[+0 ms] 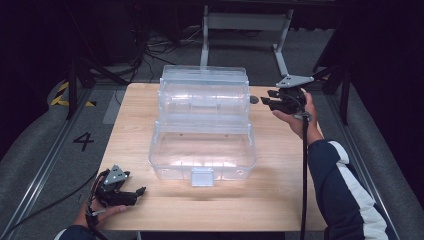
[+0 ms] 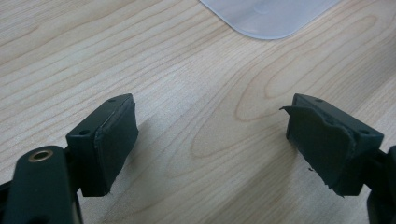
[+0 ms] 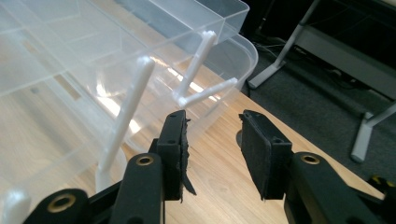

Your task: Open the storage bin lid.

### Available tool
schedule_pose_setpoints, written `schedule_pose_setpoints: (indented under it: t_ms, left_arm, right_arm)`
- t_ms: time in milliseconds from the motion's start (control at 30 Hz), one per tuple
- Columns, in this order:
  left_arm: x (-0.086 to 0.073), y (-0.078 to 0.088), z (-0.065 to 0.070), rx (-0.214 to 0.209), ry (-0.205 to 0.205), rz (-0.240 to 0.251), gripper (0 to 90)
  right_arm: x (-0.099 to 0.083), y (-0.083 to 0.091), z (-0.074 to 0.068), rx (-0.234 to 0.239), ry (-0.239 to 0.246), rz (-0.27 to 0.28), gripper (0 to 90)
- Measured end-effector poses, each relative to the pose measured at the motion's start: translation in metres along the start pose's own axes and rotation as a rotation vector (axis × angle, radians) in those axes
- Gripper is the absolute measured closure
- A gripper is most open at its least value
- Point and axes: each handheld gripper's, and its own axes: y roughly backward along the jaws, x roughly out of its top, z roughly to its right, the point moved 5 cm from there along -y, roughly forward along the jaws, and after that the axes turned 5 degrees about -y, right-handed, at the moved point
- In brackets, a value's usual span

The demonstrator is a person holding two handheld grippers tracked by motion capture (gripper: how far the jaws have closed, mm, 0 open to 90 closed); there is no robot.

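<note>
A clear plastic box sits open mid-table, its tiered trays raised at the far side on thin white link arms. A latch hangs at its near front edge. The right gripper hovers just beside the box's right end, near the trays; its jaws stand apart with nothing between them. The left gripper rests at the table's near left corner, apart from the box, jaws spread wide and empty over bare wood.
</note>
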Motion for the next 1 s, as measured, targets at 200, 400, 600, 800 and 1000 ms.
schedule_pose_setpoints:
  t_ms: [200, 400, 600, 800, 1000]
  left_arm:
    - [0.000, 0.000, 0.000, 0.000, 0.000, 0.000, 16.9]
    - [0.000, 0.000, -0.001, 0.003, -0.008, 0.001, 16.9]
    - [0.000, 0.000, -0.001, 0.004, -0.009, 0.001, 16.9]
    - [0.000, 0.000, -0.001, 0.007, -0.010, 0.006, 16.9]
    - [0.000, 0.000, -0.001, 0.005, -0.010, 0.004, 16.9]
  right_arm:
    - [-0.012, 0.006, -0.001, -0.002, 0.033, -0.028, 59.6]
    - [-0.022, 0.014, -0.006, -0.002, 0.056, -0.041, 56.4]
    - [-0.033, 0.020, -0.011, 0.002, 0.083, -0.057, 53.0]
    - [-0.048, 0.022, -0.014, 0.002, 0.076, -0.080, 49.4]
    - [-0.062, 0.025, -0.015, -0.004, 0.074, -0.102, 47.7]
